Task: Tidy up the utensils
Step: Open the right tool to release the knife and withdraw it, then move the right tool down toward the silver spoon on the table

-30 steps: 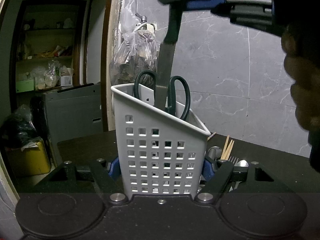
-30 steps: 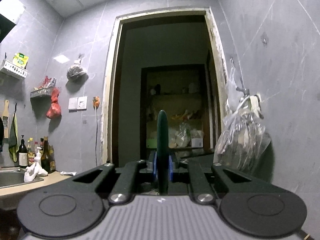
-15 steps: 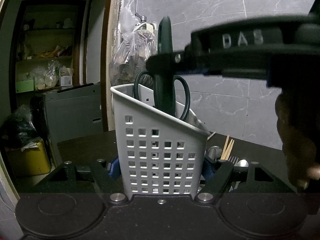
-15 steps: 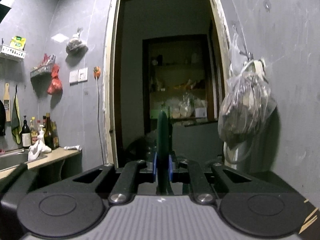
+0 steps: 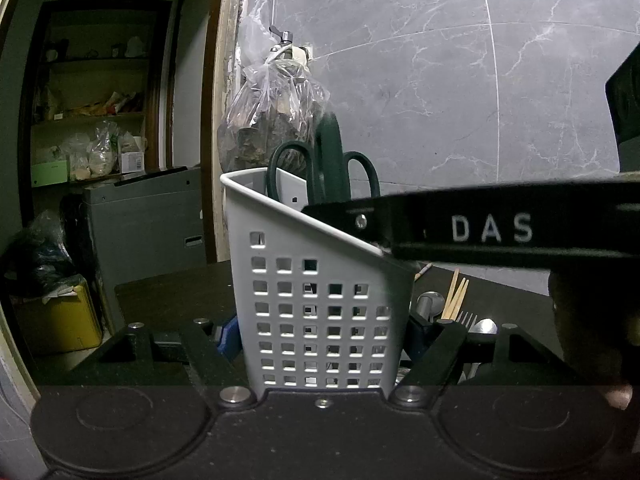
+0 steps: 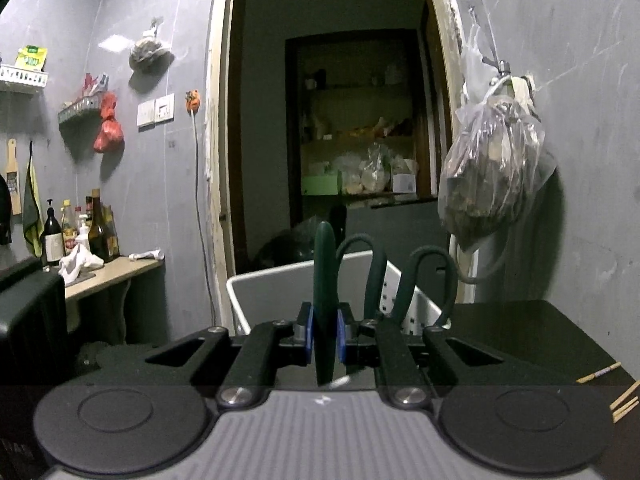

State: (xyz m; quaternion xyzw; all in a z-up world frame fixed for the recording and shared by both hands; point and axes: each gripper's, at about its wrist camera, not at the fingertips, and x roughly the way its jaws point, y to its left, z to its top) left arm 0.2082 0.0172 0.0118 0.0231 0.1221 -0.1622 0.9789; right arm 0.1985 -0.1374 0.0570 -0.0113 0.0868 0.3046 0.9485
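My left gripper (image 5: 320,336) is shut on a white perforated utensil basket (image 5: 304,280) and holds it upright on the dark table. My right gripper (image 6: 323,336) is shut on the dark green handle of a knife (image 6: 325,280), held upright, its blade down inside the basket (image 6: 280,288). The knife handle (image 5: 330,156) stands between the loops of green-handled scissors (image 5: 288,168) in the basket. The scissors (image 6: 416,284) also show in the right wrist view. The right gripper (image 5: 480,232) crosses over the basket's rim.
Chopsticks (image 5: 454,294), a fork (image 5: 466,318) and spoons (image 5: 430,304) lie on the dark table (image 5: 172,296) behind the basket. A plastic bag (image 5: 276,104) hangs on the marble wall. More chopsticks (image 6: 624,400) lie at right. A doorway opens at left.
My right gripper has come down with the knife, lowering the blade deep into the basket until the handle sits by the scissors. The left gripper and basket have stayed still.
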